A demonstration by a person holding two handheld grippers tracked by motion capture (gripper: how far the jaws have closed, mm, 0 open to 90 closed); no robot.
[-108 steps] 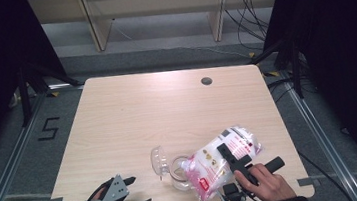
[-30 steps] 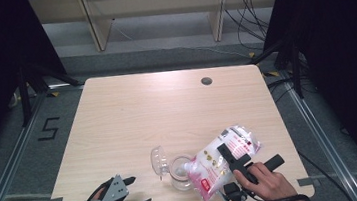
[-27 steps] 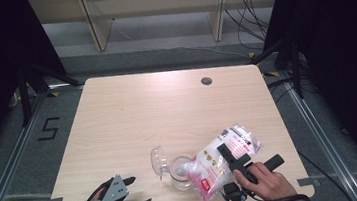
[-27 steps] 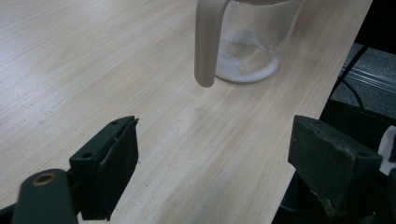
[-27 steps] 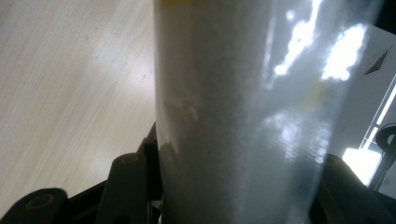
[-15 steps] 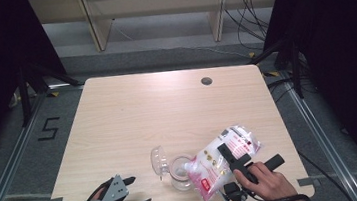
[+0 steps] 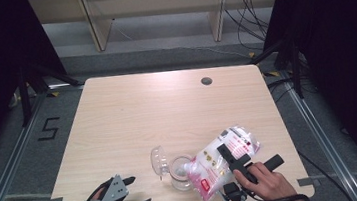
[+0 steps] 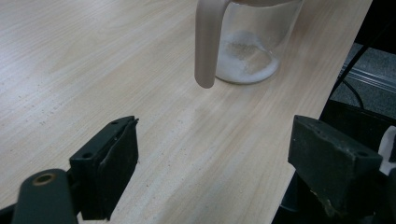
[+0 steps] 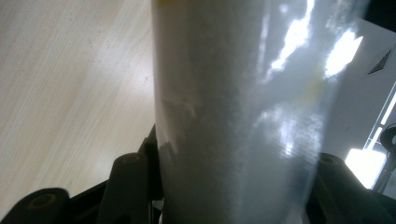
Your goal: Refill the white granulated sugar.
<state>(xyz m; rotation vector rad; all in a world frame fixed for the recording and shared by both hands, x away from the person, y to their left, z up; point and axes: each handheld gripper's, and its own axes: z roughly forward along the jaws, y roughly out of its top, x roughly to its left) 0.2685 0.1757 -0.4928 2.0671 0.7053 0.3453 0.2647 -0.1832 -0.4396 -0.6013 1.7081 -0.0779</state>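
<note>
The soft, slippery bag [image 7: 222, 157] of white grains, lower right, is clamped mid-body by the right tool [image 7: 235, 159]; the left tool [image 7: 126, 194] is released.

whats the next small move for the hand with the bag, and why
Probably tilt the bag a little steeper. The right gripper is clamped around it, its lower end over the mouth of the clear jar. The left gripper view shows just a thin white layer in the jar's bottom, so there is room. The left gripper rests open nearby.
</note>
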